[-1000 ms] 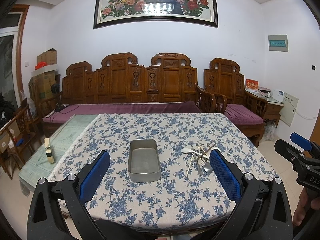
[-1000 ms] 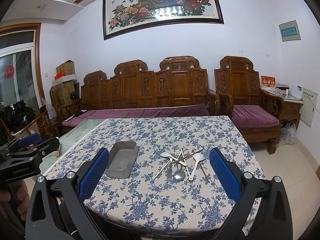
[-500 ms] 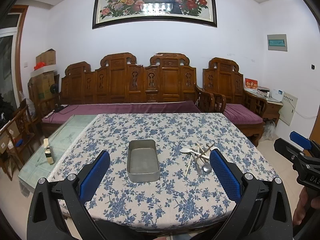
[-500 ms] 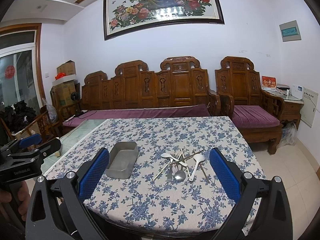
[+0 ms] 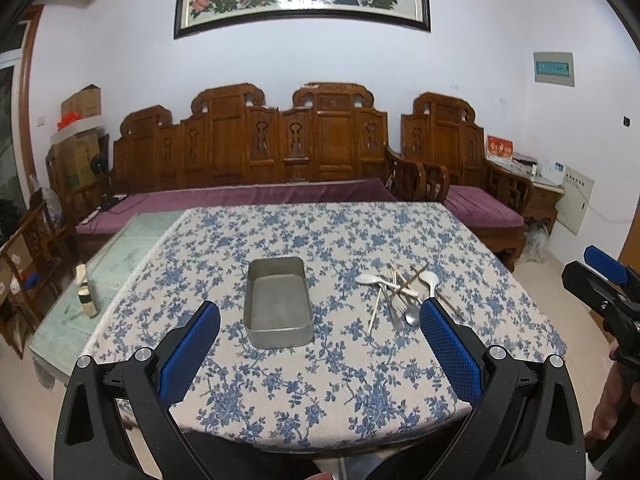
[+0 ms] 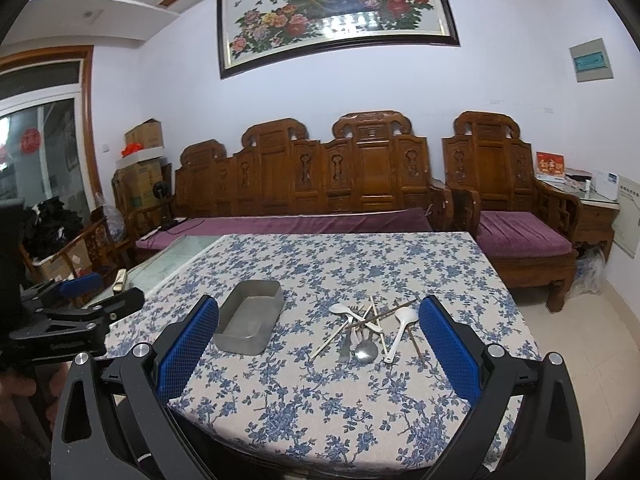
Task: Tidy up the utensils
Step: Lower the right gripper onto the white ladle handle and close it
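Sat on the table (image 5: 280,400): a metal tray (image 5: 278,306), with a heap of utensils (image 5: 400,294) near, to its right. Stood behind the table: a wooden bench (image 5: 256,152).

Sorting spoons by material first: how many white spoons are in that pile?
2. One white spoon lies at the pile's left, bowl toward the metal tin; the other lies at the right edge. More could be hidden under the crossed chopsticks.

A carved wooden sofa (image 6: 320,176) with purple cushions is seen at 12 o'clock behind a table covered by a blue floral tablecloth (image 6: 340,392). A framed peacock-and-peony painting (image 6: 336,12) is hung above; cardboard boxes (image 6: 140,160) are stacked at 10 o'clock.
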### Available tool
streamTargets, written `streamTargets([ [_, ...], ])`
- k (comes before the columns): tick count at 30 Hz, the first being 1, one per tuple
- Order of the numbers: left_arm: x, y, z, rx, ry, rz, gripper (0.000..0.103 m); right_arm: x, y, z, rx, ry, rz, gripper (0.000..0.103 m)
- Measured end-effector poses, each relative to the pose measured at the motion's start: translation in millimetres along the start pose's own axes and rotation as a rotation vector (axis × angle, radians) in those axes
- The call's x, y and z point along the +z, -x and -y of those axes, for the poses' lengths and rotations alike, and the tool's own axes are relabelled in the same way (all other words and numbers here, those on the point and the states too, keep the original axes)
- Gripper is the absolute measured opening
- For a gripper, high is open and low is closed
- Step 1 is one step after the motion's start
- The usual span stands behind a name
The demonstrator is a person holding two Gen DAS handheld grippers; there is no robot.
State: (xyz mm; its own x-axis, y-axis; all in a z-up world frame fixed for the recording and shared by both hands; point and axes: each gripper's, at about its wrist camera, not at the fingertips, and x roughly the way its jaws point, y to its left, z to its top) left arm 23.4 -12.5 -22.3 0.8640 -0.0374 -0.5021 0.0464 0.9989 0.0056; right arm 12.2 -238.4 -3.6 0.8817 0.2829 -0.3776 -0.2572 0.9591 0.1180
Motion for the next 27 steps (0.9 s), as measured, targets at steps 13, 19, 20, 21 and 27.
streamTargets([
  [13,-19.6,-62.9,9.4,-0.029,-0.045,-0.137,0.097,-23.0,-66.2,30.8,0.041,0.033,-0.126,0.078],
  [19,-20.5,-93.5,10.9,-0.044,-0.073,-0.18,0.097,-28.4,-111.5,52.5,0.046,0.054,-0.194,0.066],
  [20,-20.8,-101.1,11.6,-0.045,-0.086,-0.189,0.097,-30.8,-123.2,57.1,0.047,0.056,-0.211,0.065],
  [21,-20.7,-107.3,11.6,-0.046,-0.093,-0.196,0.097,-33.8,-133.3,61.7,0.046,0.056,-0.229,0.063],
  [27,-20.2,-143.4,13.3,-0.062,-0.121,-0.228,0.097,-57.7,-193.6,82.8,0.036,0.046,-0.348,0.051],
])
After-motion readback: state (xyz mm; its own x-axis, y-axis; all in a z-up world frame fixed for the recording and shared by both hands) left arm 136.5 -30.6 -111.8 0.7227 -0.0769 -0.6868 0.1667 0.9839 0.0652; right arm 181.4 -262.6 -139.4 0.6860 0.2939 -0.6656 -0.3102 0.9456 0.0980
